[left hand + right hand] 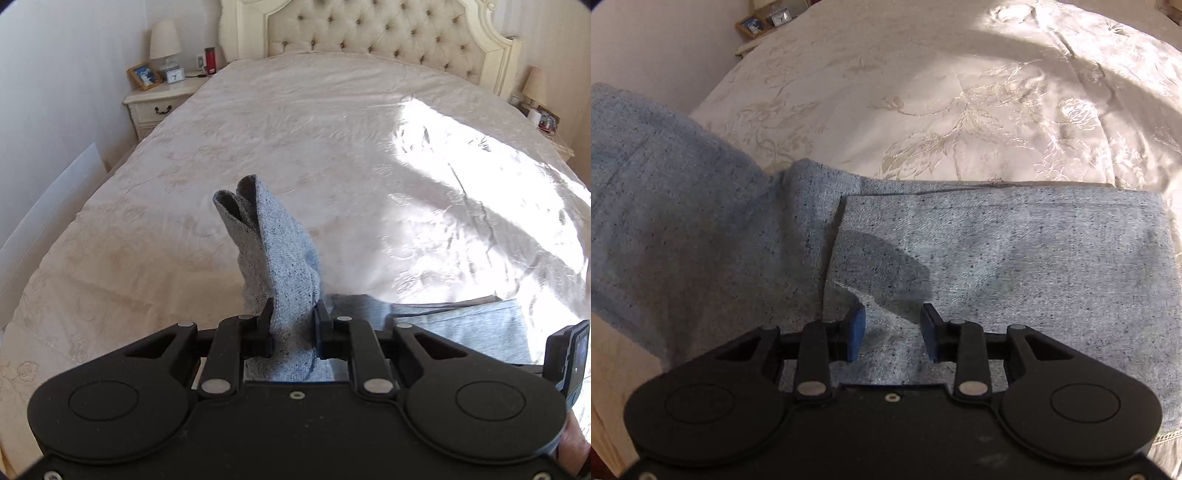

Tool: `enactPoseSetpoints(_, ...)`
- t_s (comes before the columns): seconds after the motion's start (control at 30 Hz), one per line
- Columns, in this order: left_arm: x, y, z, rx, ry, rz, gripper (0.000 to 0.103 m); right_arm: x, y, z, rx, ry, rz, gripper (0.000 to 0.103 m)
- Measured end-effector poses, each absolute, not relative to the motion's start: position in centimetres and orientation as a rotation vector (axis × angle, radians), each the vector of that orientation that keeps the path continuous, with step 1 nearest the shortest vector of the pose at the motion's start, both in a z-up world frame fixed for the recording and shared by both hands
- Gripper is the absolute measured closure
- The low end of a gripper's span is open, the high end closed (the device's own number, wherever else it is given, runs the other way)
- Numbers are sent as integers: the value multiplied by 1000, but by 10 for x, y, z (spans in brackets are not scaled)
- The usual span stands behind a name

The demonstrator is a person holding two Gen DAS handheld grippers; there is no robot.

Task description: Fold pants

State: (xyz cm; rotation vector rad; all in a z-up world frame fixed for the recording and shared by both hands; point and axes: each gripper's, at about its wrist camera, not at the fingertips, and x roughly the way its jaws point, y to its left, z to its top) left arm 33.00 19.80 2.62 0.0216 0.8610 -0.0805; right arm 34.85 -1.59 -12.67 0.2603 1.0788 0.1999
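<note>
The pants are light grey-blue speckled fabric on a cream bedspread. In the left wrist view my left gripper (291, 325) is shut on a bunched end of the pants (273, 254), which stands up above the fingers, lifted off the bed. The rest of the pants (480, 328) lies flat to the right. In the right wrist view my right gripper (893, 330) is open, just above a folded flat section of the pants (1015, 251). The lifted part (676, 206) rises at the left of that view.
The bed (295, 129) has a tufted headboard (369, 29). A nightstand (162, 99) with a lamp, a photo frame and a clock stands at the far left. Another nightstand (543, 118) is at the far right. Bright sunlight falls on the bed's right side.
</note>
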Motion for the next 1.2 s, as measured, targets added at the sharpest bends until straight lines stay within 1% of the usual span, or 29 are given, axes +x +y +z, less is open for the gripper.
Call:
enactPoseSetpoints(0.13, 326, 129, 31, 62, 831, -171, 79, 333, -62, -119, 344, 1064, 197, 67)
enactPoseSetpoints(0.23, 328, 74, 17, 86, 845, -244, 79, 325, -93, -120, 361, 1064, 187, 67)
enactPoseSetpoints(0.47, 339, -33, -59, 130, 1004, -304, 79, 308, -159, -135, 415, 1085, 119, 66)
enactPoseSetpoints(0.53, 341, -49, -76, 158, 1035, -315, 79, 303, -172, -139, 433, 1085, 110, 68)
enactPoseSetpoints(0.67, 343, -74, -98, 195, 1121, -383, 79, 297, -194, -146, 481, 1083, 128, 68)
enactPoseSetpoints(0.77, 338, -76, -92, 187, 1135, -390, 77, 297, -197, -148, 484, 1085, 145, 68)
enactPoseSetpoints(0.9, 329, -62, -66, 196, 1057, -389, 72, 296, -205, -150, 506, 1091, 160, 68)
enactPoseSetpoints(0.97, 330, -45, -62, 216, 1020, -341, 72, 295, -207, -149, 503, 1095, 171, 68)
enactPoseSetpoints(1.07, 337, -13, -72, 257, 1018, -239, 72, 299, -213, -147, 496, 1103, 188, 68)
enactPoseSetpoints(1.2, 359, 25, -108, 203, 1120, -149, 74, 301, -210, -143, 486, 1116, 203, 68)
